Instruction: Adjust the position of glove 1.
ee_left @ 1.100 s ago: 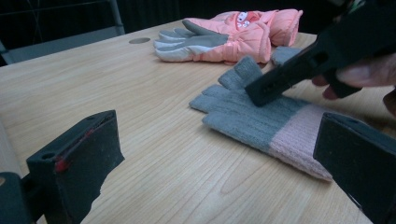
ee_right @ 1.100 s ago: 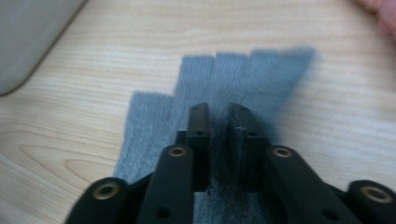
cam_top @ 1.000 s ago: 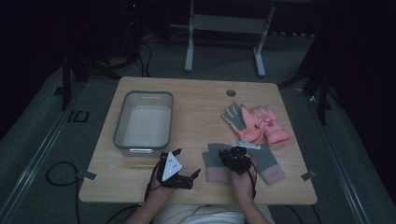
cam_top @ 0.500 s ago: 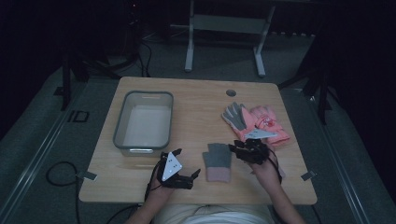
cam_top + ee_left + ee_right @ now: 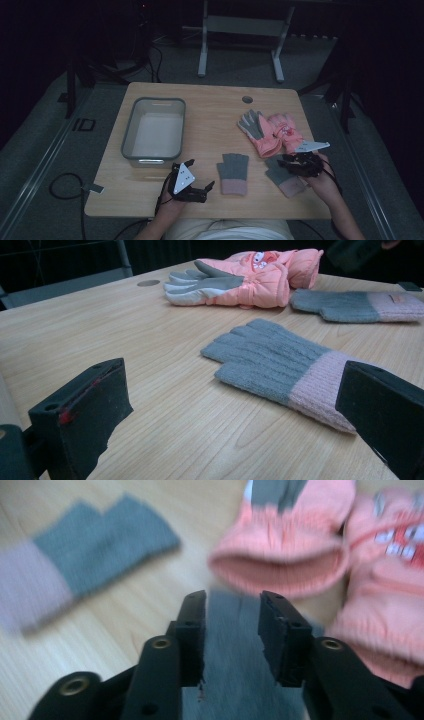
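Two grey knit gloves with pink cuffs lie on the wooden table [image 5: 210, 115]. One grey glove [image 5: 233, 172] [image 5: 280, 367] rests near the front middle, just ahead of my left gripper [image 5: 210, 187], whose jaws stand wide open and empty. The other grey glove [image 5: 286, 179] [image 5: 235, 655] lies at the front right below my right gripper [image 5: 283, 161] [image 5: 232, 600]. Its jaws have just been opening; the glove shows in the gap between them, but the pads do not press on it. A pair of pink padded gloves [image 5: 270, 131] [image 5: 285, 550] lies just beyond.
A clear plastic bin [image 5: 154, 131] stands on the left half of the table. A round cable hole [image 5: 247, 99] sits near the far edge. A metal stand [image 5: 240, 30] is on the floor behind the table.
The right gripper went from the front middle to the right, taking one grey glove off the other, and its jaws have parted. The left gripper kept still.
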{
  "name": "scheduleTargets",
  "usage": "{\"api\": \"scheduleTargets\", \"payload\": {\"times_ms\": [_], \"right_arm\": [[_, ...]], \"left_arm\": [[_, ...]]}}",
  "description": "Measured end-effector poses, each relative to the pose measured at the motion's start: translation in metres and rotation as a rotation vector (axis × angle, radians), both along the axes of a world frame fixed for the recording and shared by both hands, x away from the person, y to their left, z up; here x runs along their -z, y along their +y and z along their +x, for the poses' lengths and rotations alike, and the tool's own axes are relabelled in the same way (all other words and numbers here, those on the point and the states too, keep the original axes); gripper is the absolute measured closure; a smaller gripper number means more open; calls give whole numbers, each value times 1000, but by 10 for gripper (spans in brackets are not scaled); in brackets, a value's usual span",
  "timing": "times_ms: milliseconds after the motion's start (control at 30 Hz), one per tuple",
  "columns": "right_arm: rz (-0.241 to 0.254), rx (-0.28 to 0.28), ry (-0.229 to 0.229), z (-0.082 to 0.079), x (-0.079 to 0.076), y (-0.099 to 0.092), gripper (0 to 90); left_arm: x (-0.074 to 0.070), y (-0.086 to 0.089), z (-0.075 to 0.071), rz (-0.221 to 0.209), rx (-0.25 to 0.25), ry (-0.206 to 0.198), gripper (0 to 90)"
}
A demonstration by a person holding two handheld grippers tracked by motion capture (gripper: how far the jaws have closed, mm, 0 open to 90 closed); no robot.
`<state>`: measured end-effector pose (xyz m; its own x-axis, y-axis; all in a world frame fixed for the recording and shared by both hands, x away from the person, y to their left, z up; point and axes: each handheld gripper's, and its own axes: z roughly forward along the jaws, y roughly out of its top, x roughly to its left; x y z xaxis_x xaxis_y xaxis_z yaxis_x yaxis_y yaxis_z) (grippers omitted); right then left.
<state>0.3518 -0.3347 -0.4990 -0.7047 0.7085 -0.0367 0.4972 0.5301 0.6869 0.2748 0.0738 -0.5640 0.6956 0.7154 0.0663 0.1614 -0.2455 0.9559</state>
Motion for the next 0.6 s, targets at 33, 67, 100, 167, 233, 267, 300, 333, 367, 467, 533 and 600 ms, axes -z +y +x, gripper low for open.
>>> {"api": "scheduleTargets", "payload": {"times_ms": [33, 67, 100, 167, 233, 267, 300, 333, 367, 467, 533, 600], "right_arm": [[-17, -10, 8, 0, 4, -3, 598], [-31, -21, 11, -1, 7, -6, 594], [-33, -26, 14, 0, 11, -9, 594], [-43, -20, 32, 3, 17, -14, 600], [-31, -21, 51, 4, 21, -17, 601], [-26, -28, 55, 4, 22, -17, 602], [-31, -37, 53, 5, 23, -17, 605], [-33, -41, 63, 5, 24, -17, 609], [-32, -46, 67, 6, 26, -16, 609], [-49, -75, 79, 9, 33, -16, 616], [-54, -89, 89, 11, 37, -17, 619], [-54, -89, 85, 10, 38, -17, 630]], "left_arm": [[0, 0, 0, 2, 1, -2, 5], [0, 0, 0, 2, 1, -2, 5], [0, 0, 0, 4, 2, -3, 5], [0, 0, 0, 3, 1, -3, 5], [0, 0, 0, 3, 1, -2, 5], [0, 0, 0, 2, 1, -2, 5], [0, 0, 0, 1, 1, -1, 5], [0, 0, 0, 2, 1, -1, 5], [0, 0, 0, 2, 2, -2, 5], [0, 0, 0, 2, 1, -4, 5], [0, 0, -1, 2, 1, -4, 5], [0, 0, 0, 2, 1, -3, 5]]}}
